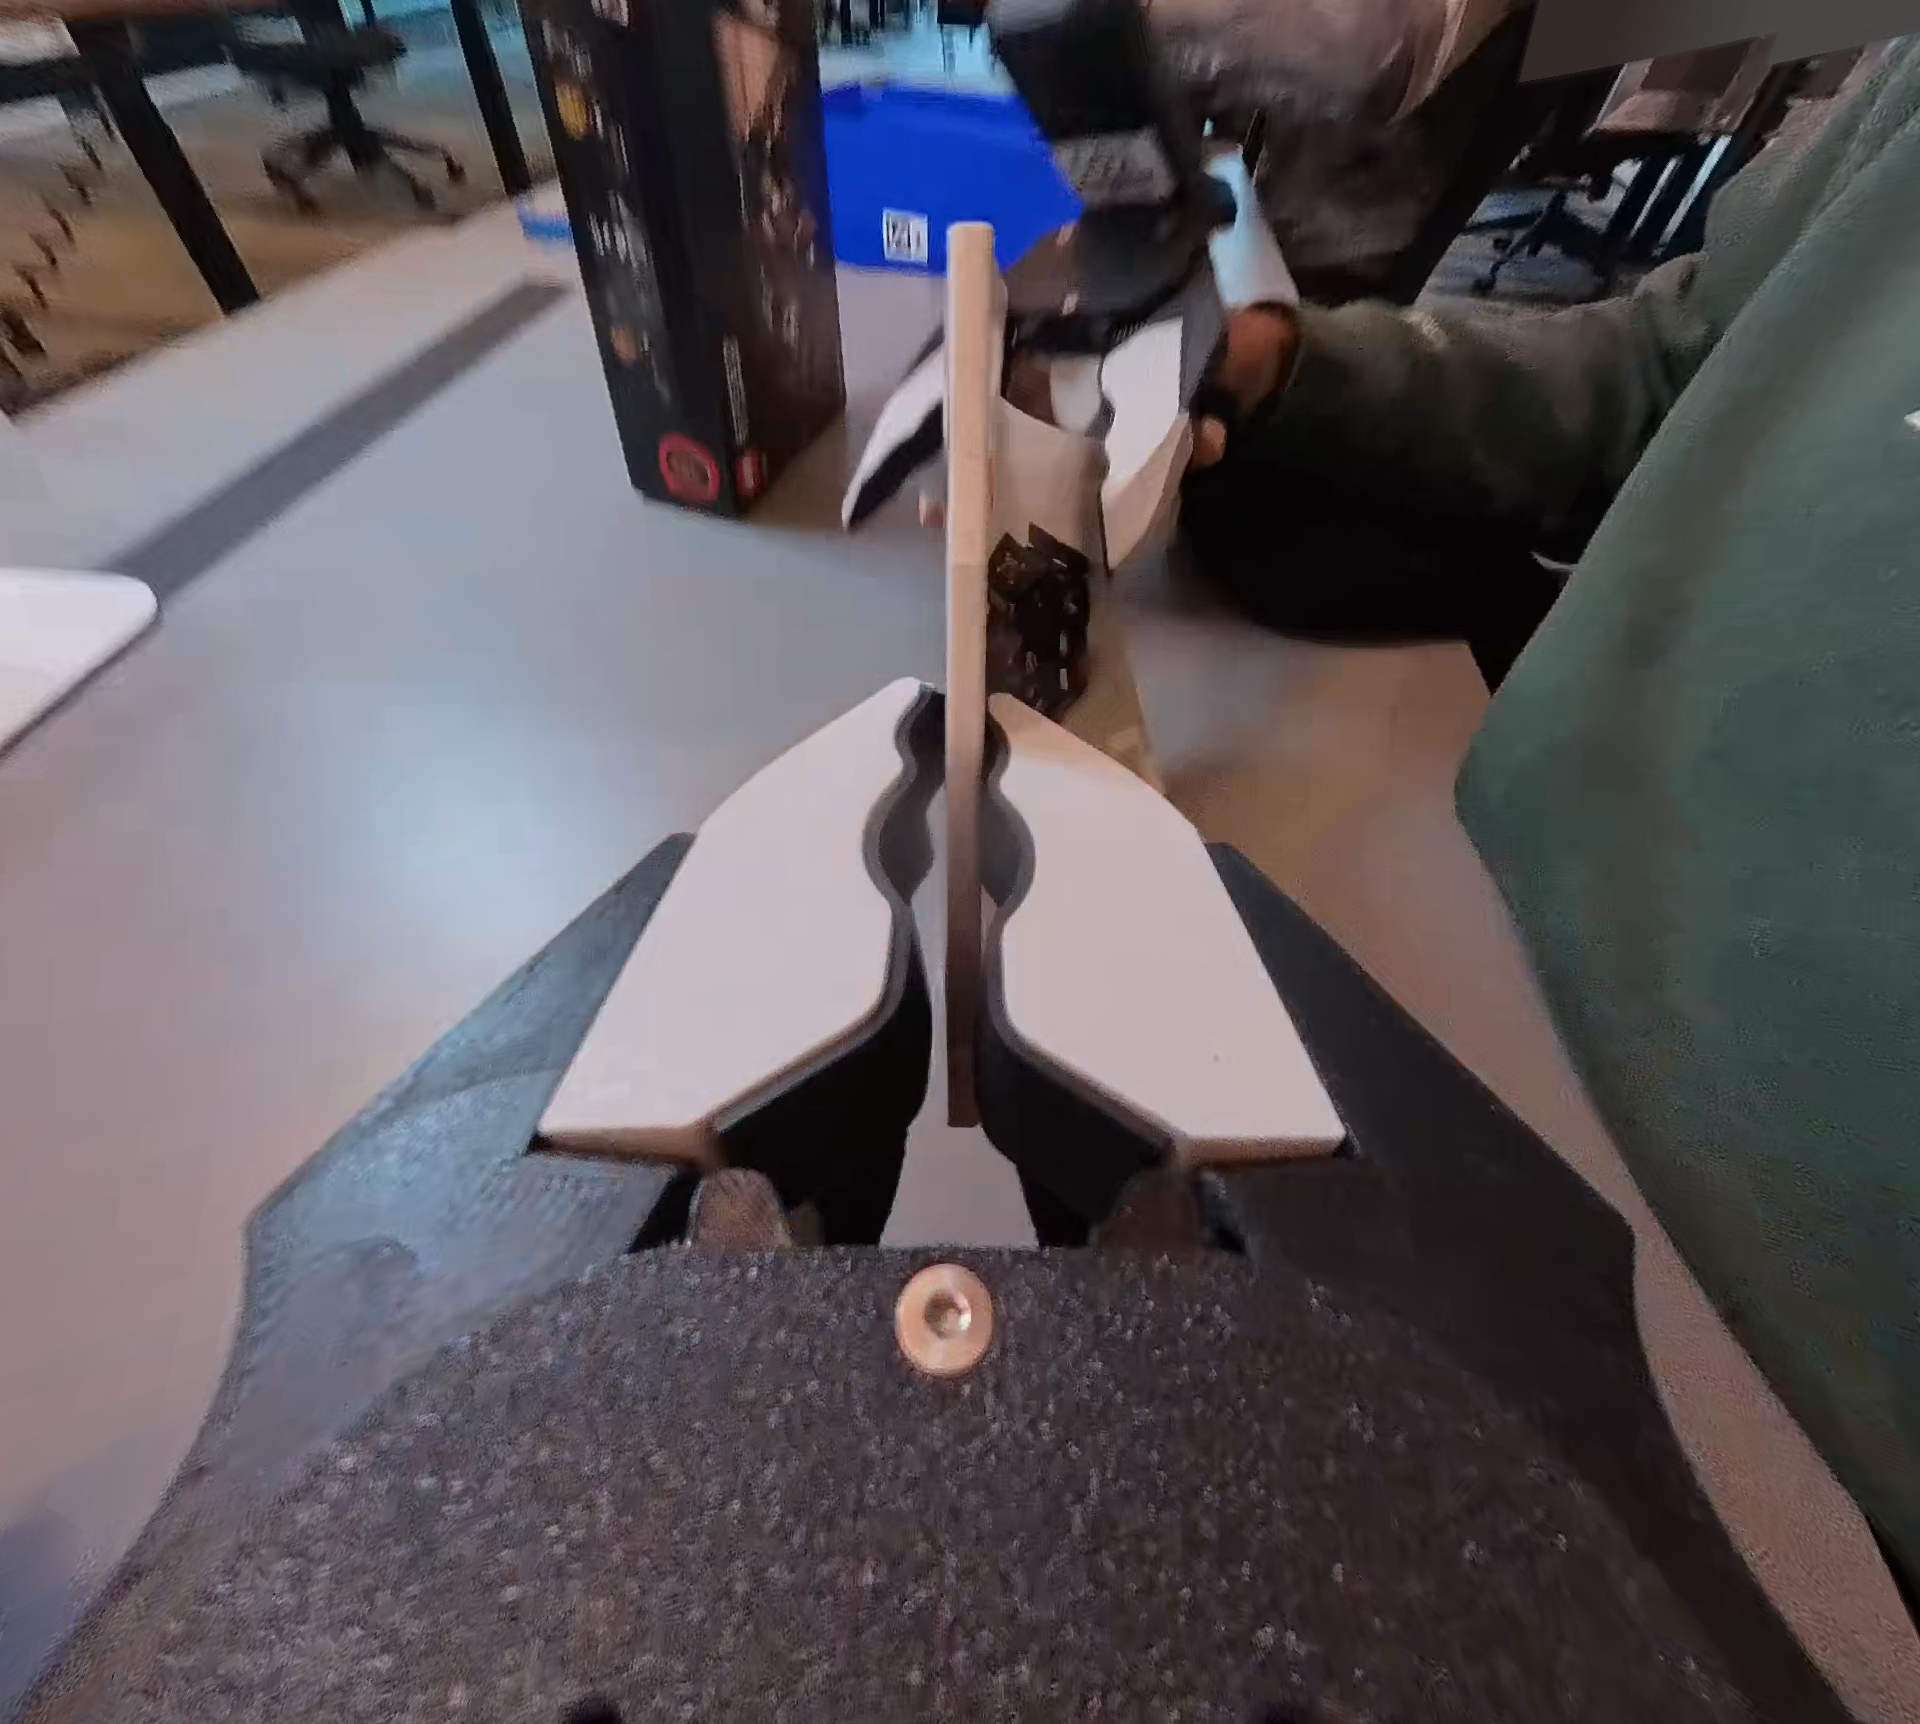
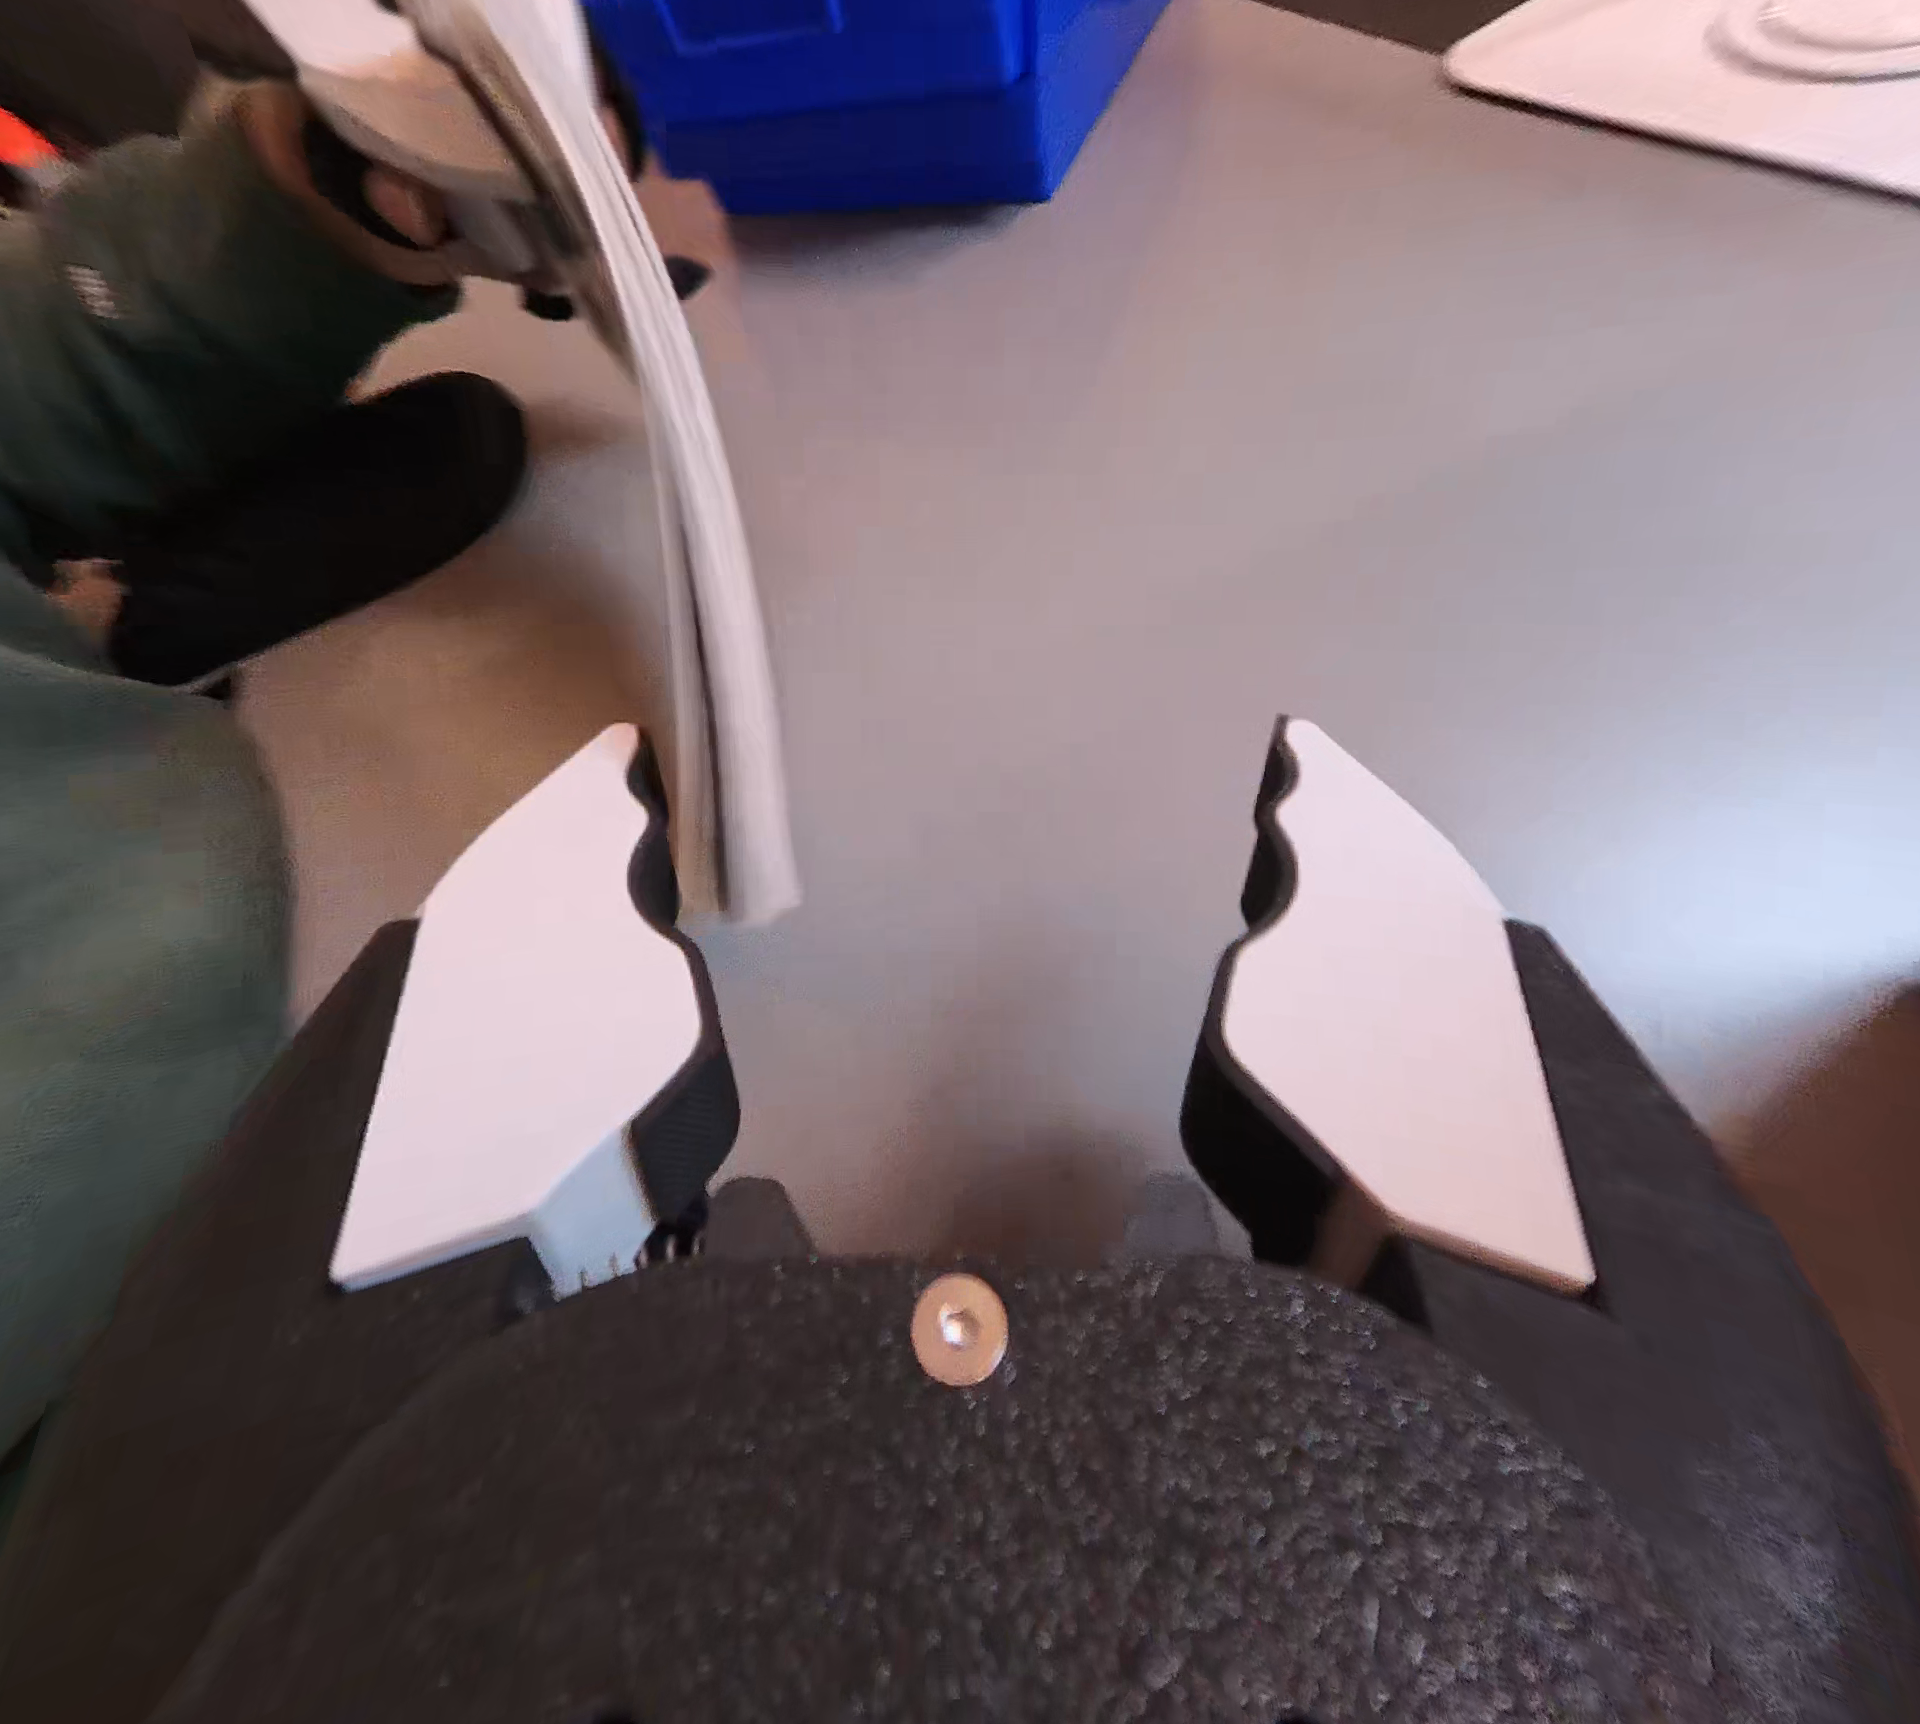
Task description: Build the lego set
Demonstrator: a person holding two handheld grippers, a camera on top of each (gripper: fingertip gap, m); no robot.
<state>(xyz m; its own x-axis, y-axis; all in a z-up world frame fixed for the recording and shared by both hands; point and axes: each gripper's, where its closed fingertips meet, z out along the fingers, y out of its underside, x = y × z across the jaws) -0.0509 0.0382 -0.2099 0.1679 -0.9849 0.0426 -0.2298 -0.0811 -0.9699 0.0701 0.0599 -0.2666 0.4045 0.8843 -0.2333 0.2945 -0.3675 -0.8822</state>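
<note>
My left gripper [image 1: 956,698] is shut on a thin white instruction booklet [image 1: 966,479], seen edge-on and standing upright between the pads. In the right wrist view the left gripper [image 2: 499,220] holds the booklet [image 2: 707,635] by its far end at the upper left. The booklet bends down into my right gripper [image 2: 956,729], which is wide open. The booklet's free end rests against the left finger [image 2: 540,947] and is well apart from the right finger. A cluster of small black parts [image 1: 1039,614] shows just behind the booklet.
A tall black set box [image 1: 686,168] stands on the grey table [image 1: 416,739]. A blue bin [image 2: 883,12] is behind it. A white stand base [image 2: 1714,33] sits at the far right. A green-sleeved arm [image 1: 1455,427] lies on the right.
</note>
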